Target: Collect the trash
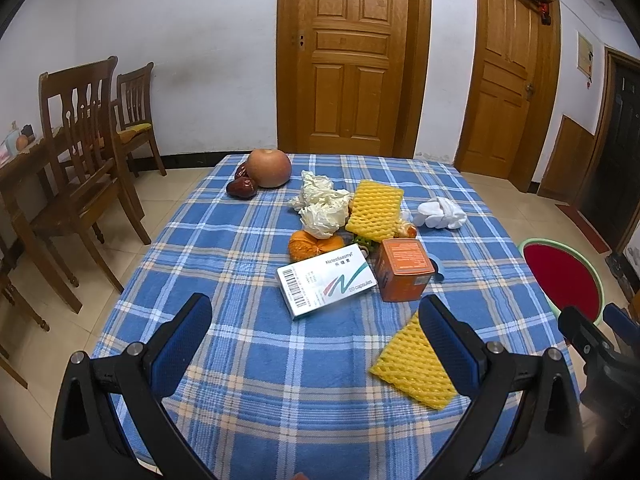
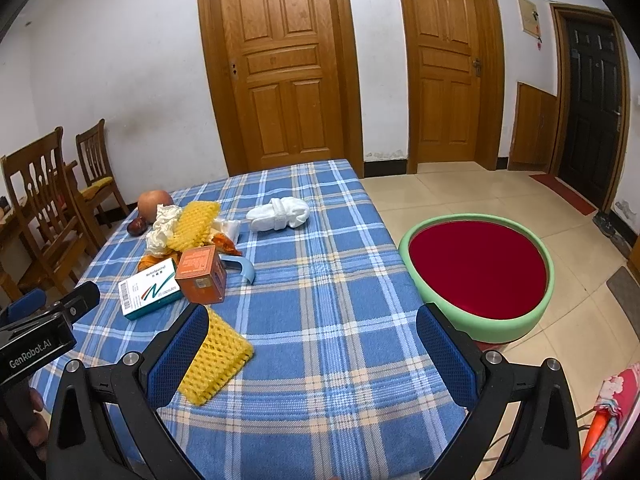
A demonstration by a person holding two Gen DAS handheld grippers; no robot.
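On the desk (image 1: 248,380) we find a foam net (image 1: 412,368) nearest us, to the right. Behind it a capsule box (image 1: 326,286) lies left of a carton (image 1: 404,274), the two just beside each other. Farther back sit crumpled tissues (image 1: 322,204) with a second foam net (image 1: 374,210) to their right, and rolled socks (image 1: 440,212) farther right. An apple (image 1: 269,168) sits at the far left corner, dates (image 1: 241,186) touching it. A basin (image 2: 478,276) stands on the floor right of the desk; chairs (image 1: 82,152) stand left.

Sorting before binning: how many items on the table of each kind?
Yellow foam nets: 2
Cardboard boxes: 2
Crumpled paper wads: 2
White cloth: 1
Apple: 1
Total: 8
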